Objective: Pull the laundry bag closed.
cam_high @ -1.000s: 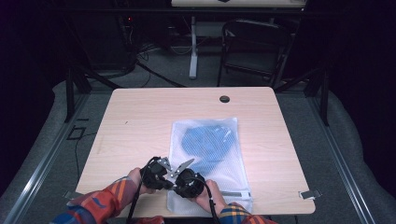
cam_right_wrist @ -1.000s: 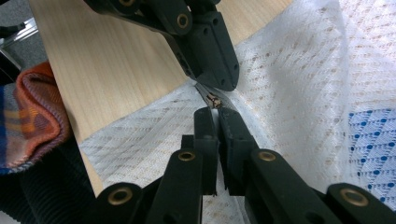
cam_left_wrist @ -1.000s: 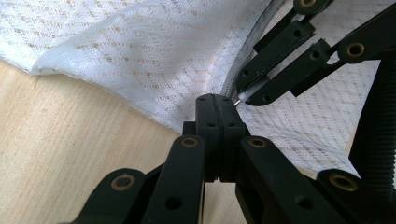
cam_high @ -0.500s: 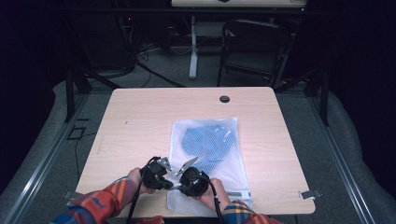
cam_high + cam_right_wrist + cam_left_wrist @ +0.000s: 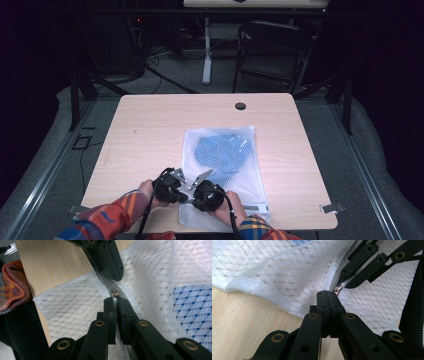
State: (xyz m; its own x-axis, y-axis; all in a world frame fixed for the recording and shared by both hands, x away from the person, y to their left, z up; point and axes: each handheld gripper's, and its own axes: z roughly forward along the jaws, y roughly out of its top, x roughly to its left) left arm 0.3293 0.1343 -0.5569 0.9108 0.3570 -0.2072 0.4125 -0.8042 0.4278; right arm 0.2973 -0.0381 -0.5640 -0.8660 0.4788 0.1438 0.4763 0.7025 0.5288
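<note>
Fingers of both grippers meet over the near end of a white mesh laundry bag (image 5: 227, 165), right at its grey zipper (image 5: 106, 283). Those of the left gripper (image 5: 327, 292) are pressed flat together, and since the mesh rises in a fold just beside their tips, they seem to pinch the bag's edge beside the zipper track to hold it taut; the contact itself is hidden, so the grip is a judgement. Those of the right gripper (image 5: 115, 299) are closed too, with only a hairline between them, and their tips sit just short of the small brass zipper pull (image 5: 114, 293); whether they already nip it cannot be told.

Lying flat on the light wooden counter (image 5: 150, 130), toward the person's side, the bag has a blue patterned cloth (image 5: 220, 150) inside, visible through the mesh near its middle. In the high view the two grippers sit close together at the bag's near left corner, the person's plaid sleeves (image 5: 107, 220) coming in from below.

Holding one side still while the other works the pull is probably the reason for this pairing: soft mesh would otherwise bunch and travel with the slider.
</note>
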